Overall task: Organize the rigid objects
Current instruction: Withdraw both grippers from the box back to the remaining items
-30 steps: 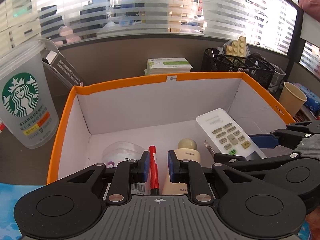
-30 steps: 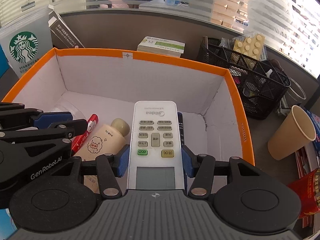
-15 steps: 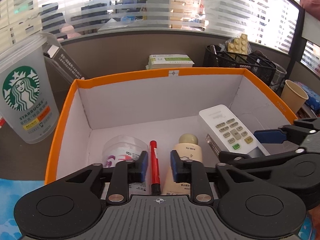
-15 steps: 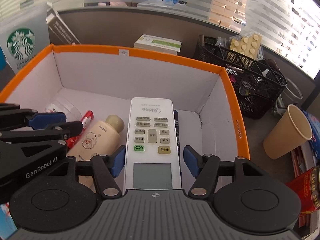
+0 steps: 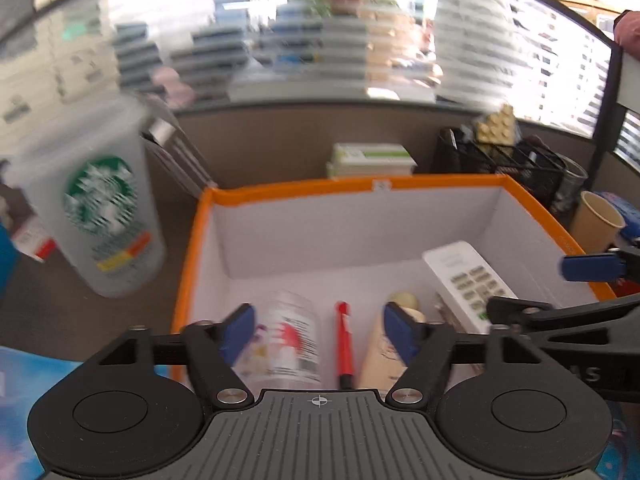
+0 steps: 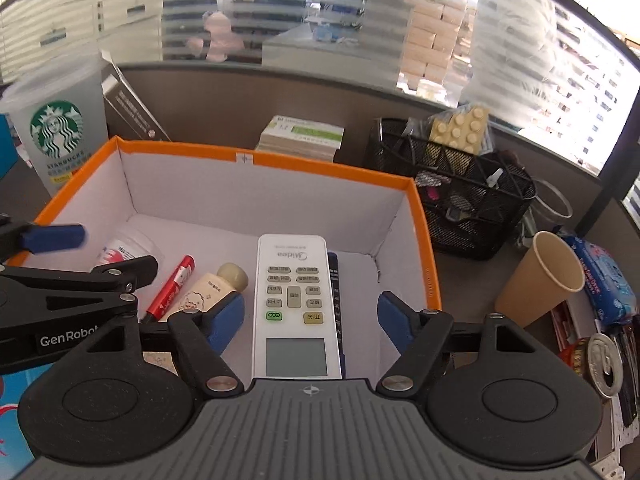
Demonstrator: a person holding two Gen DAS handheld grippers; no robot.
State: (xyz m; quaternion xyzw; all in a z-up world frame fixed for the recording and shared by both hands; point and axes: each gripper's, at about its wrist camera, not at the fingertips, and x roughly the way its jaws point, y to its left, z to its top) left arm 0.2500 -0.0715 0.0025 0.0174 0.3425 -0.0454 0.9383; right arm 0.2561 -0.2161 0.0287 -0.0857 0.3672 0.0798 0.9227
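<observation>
Both grippers have let go since a second ago: the left gripper (image 5: 318, 330) then pinched the red pen (image 5: 344, 342), and the right gripper (image 6: 310, 316) clamped the remote (image 6: 296, 302). Now the jaws of each are opening and the pads stand clear of both things.

Seen from the left wrist, the pen lies on the floor of the orange-rimmed box (image 5: 360, 188), lengthwise between the blue pads, touching neither. A clear cup (image 5: 290, 340) lies on its side just left of the pen, partly behind the left pad. A cream bottle (image 5: 384, 344) lies just right of it, behind the right pad.

Seen from the right wrist, the remote lies flat in the box, buttons up, its screen end nearest the camera. It sits between the pads with a gap on each side, wider on the right. A dark, thin thing (image 6: 335, 280) lies along the remote's right edge; what it is I cannot tell. The bottle and pen lie to the remote's left, beside the left gripper's arm.
</observation>
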